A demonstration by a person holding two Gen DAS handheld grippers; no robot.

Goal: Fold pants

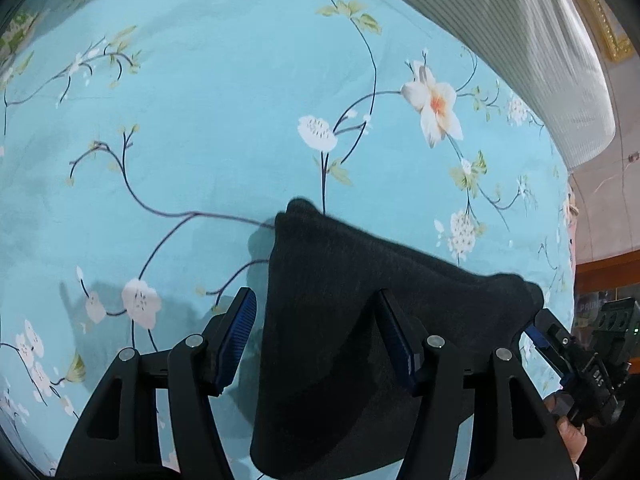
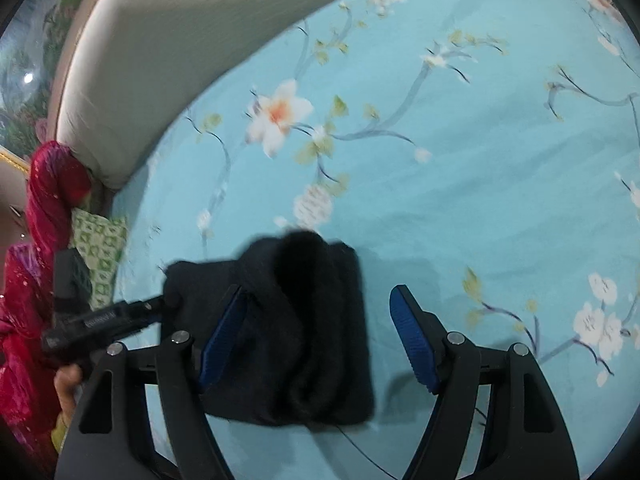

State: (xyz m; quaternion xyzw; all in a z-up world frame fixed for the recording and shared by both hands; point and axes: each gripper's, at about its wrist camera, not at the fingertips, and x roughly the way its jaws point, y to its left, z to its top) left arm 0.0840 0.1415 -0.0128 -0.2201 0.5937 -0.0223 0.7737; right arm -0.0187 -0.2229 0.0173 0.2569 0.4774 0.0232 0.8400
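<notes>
Pants (image 2: 280,332) lie folded into a compact dark bundle on the bed (image 2: 480,160); both your grippers, left gripper (image 1: 320,332) and right gripper (image 2: 316,336), hover with fingers spread, pinching nothing. Little remains.

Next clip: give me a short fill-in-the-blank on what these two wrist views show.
1. The dark pants lie on a floral sheet whose ground colour is ____.
2. The pads of the right gripper are coloured ____.
3. The big flower has an ____ centre.

Missing words: blue; blue; orange.
</notes>
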